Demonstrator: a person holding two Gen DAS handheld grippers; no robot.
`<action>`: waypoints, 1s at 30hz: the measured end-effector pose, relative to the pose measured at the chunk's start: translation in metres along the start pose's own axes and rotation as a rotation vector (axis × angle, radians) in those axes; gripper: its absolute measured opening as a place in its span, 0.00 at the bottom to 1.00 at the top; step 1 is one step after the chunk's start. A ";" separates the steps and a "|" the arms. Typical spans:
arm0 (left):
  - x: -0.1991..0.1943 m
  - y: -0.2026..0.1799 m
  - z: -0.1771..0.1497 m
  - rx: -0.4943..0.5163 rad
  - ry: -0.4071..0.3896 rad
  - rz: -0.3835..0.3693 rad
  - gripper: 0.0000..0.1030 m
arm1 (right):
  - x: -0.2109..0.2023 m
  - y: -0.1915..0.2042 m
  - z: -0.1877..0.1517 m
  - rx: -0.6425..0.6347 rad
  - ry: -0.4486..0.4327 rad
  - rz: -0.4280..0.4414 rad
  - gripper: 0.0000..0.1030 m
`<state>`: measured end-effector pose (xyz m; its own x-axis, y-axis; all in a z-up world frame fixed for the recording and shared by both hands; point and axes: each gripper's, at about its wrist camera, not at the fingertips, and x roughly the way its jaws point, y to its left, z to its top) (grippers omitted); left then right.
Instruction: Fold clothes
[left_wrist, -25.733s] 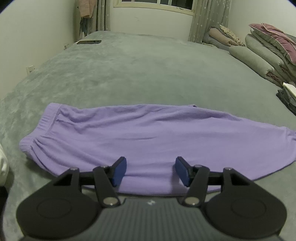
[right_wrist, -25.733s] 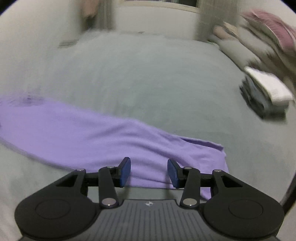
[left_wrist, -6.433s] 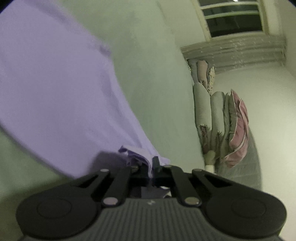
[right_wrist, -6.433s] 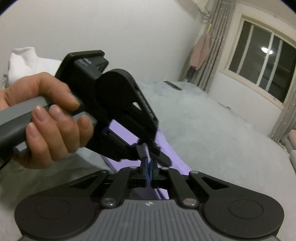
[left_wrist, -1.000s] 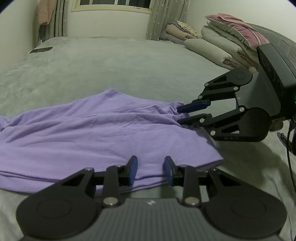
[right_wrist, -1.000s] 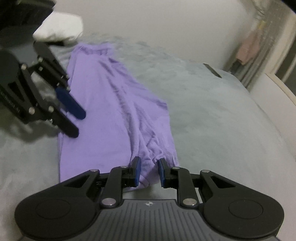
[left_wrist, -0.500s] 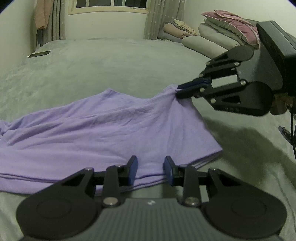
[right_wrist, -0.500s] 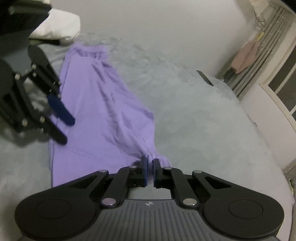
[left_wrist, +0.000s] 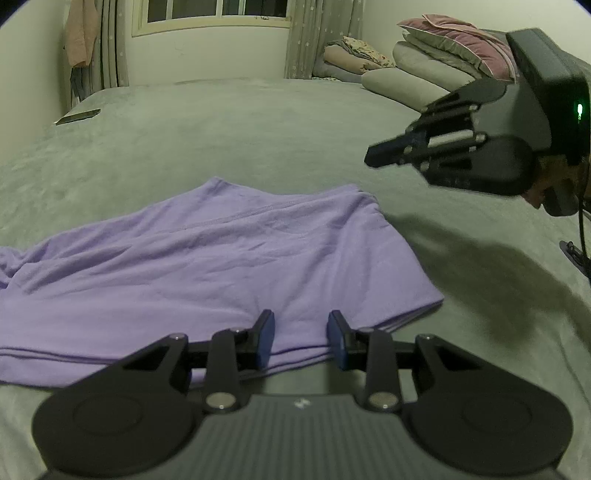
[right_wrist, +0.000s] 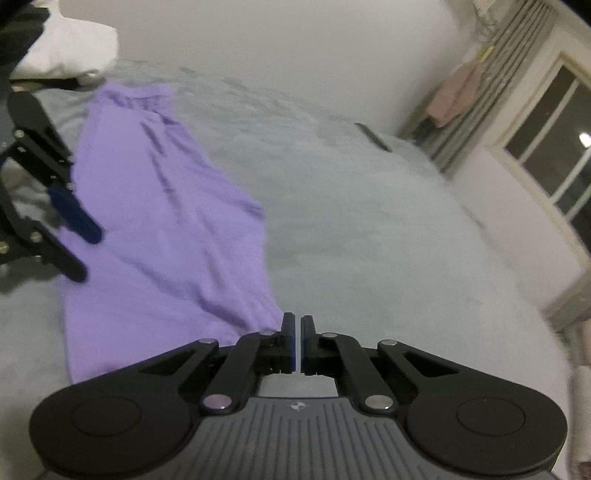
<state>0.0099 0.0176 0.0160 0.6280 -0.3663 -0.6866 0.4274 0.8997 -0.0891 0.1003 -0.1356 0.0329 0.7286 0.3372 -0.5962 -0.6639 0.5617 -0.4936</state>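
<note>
- The purple garment (left_wrist: 207, 266) lies flat on the grey-green bed (left_wrist: 258, 129), doubled over once, with stacked edges along its near side
- Left gripper (left_wrist: 301, 338) hovers over that near edge, jaws apart and empty
- Right gripper (right_wrist: 296, 341) is raised off the far corner, jaws nearly together with nothing between them
- Judged: one fold done; at least another fold remains to make it compact

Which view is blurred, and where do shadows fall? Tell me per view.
Left wrist view: mostly sharp and dim, with fisheye bending at the edges; the right gripper looks slightly smeared and a dark shadow lies on the gray blanket beside the purple garment. Right wrist view: motion-blurred across the garment and the left gripper; only its own shut fingers are crisp.
</note>
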 end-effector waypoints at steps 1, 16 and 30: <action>0.000 0.000 0.000 0.000 -0.001 0.001 0.28 | -0.003 -0.004 0.001 0.021 -0.009 0.003 0.01; 0.000 -0.001 0.000 0.012 -0.003 0.004 0.29 | 0.009 0.023 -0.001 -0.100 0.043 0.186 0.13; 0.000 0.000 -0.002 0.021 -0.006 0.002 0.31 | 0.022 0.026 0.006 -0.141 0.089 0.267 0.14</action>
<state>0.0081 0.0179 0.0148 0.6329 -0.3658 -0.6824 0.4397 0.8953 -0.0721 0.0998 -0.1087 0.0110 0.5115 0.3877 -0.7669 -0.8514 0.3495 -0.3911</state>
